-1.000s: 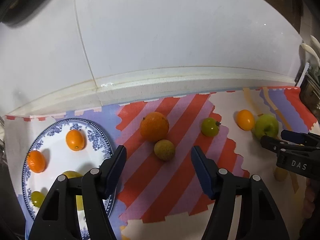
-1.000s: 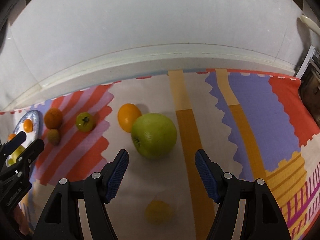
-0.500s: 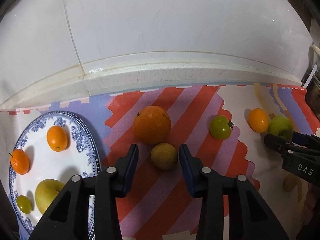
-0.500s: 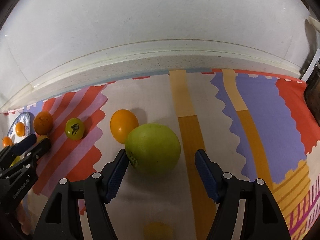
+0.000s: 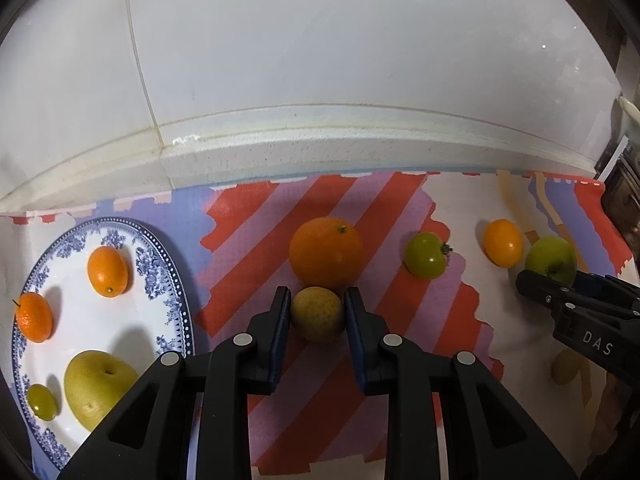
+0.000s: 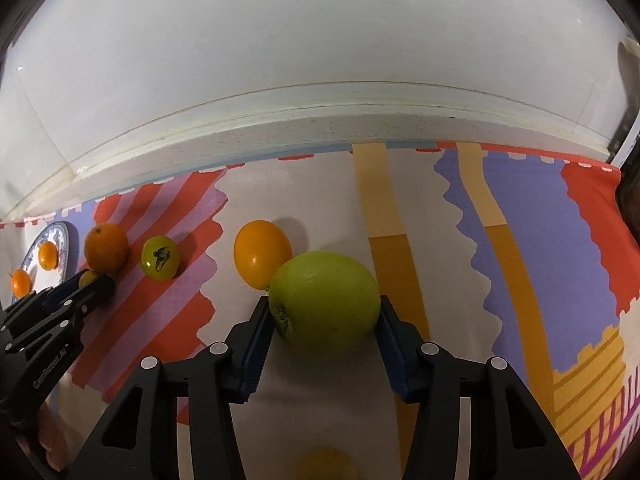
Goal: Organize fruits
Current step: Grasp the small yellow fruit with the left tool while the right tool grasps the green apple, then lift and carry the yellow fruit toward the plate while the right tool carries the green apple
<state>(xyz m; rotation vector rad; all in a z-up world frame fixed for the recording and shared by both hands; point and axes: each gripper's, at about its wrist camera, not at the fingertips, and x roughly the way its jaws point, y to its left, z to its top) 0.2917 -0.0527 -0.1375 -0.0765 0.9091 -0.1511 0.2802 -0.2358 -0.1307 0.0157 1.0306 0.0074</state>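
Observation:
My left gripper [image 5: 317, 316] is shut on a small yellow-brown fruit [image 5: 317, 313] that rests on the striped mat, just in front of a big orange [image 5: 326, 252]. My right gripper [image 6: 325, 312] is shut on a large green apple [image 6: 325, 306], which touches a yellow-orange fruit [image 6: 262, 252]. A green tomato [image 5: 425, 255] lies between the two grippers. The blue-and-white plate [image 5: 168, 280] at the left holds two small oranges [image 5: 108, 271], a yellow pear [image 5: 98, 388] and a small green fruit [image 5: 41, 401].
The white wall ledge [image 5: 320, 136] runs close behind the mat. A dark object [image 5: 624, 200] stands at the far right edge. A pale yellow fruit [image 6: 326, 462] lies on the mat under my right gripper.
Both grippers moved forward and closed: the left onto the small yellow-brown fruit, the right onto the green apple.

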